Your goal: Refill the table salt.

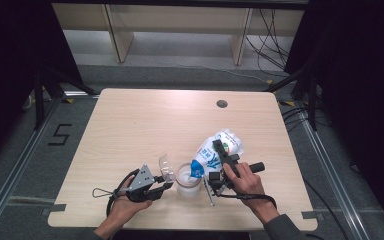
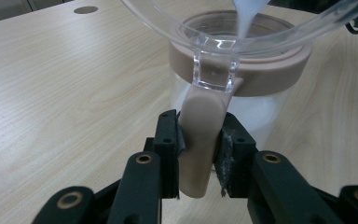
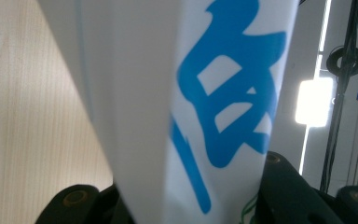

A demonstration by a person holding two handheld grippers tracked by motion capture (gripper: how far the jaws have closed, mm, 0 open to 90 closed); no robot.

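A clear jar (image 1: 187, 181) with a tan rim (image 2: 261, 70) stands on the table near the front edge, and white contents show inside it. Its clear lid (image 1: 166, 166) is flipped open to the left. My left gripper (image 2: 200, 130) is shut on the jar's tan handle (image 2: 203, 154), with both pads pressed against it. My right gripper (image 1: 223, 151) is shut on a white bag with blue print (image 1: 211, 152), tilted mouth-down over the jar. A thin white stream (image 2: 244, 18) falls from the bag into the jar. In the right gripper view the bag (image 3: 177, 93) hides the jaw tips.
A slim metal object (image 1: 209, 192) lies on the table just right of the jar. A round cable hole (image 1: 222, 104) sits near the table's far edge. Bare wood stretches across the far half of the table (image 1: 145, 120). Black frames and cables surround it.
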